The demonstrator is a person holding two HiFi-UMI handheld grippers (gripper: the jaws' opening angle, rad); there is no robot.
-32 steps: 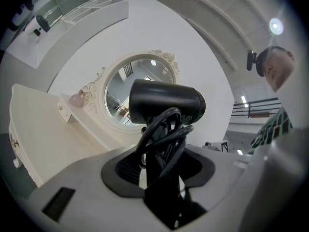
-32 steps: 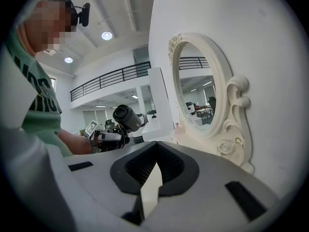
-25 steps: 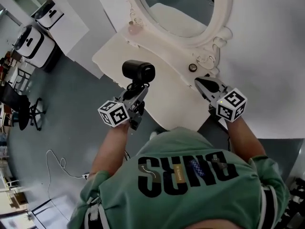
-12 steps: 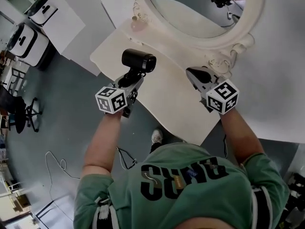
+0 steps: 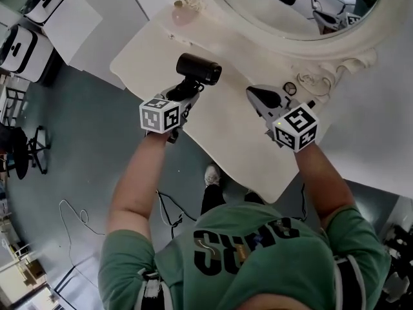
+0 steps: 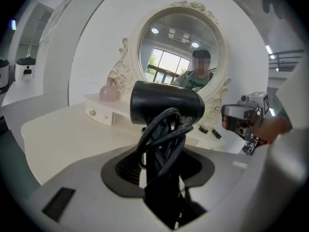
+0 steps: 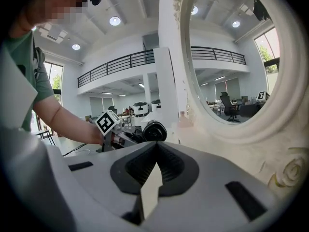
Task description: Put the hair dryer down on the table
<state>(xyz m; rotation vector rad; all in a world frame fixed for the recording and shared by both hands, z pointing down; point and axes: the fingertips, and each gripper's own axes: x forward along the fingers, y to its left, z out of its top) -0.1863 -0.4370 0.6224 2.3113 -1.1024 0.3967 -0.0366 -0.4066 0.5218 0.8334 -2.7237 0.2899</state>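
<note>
A black hair dryer (image 5: 199,68) hangs above the cream vanity table (image 5: 219,134). Its handle, with the cord wound round it, sits in my left gripper (image 5: 186,92), which is shut on it. In the left gripper view the hair dryer (image 6: 166,105) stands upright above the jaws, barrel lying crosswise. My right gripper (image 5: 257,97) hovers over the table to the dryer's right, jaws shut and empty. From the right gripper view the hair dryer (image 7: 153,131) shows end-on, to the left of the mirror.
An ornate white mirror (image 5: 335,41) stands at the table's back. A pink bottle (image 5: 181,15) sits on a small drawer shelf (image 6: 102,114) at the back left. Small dark round items (image 5: 290,88) lie near the mirror's foot. The floor lies left of the table, with a cable (image 5: 71,215).
My left gripper has carried the hair dryer further in over the tabletop, toward the mirror. The right gripper has shifted a little left along with it.
</note>
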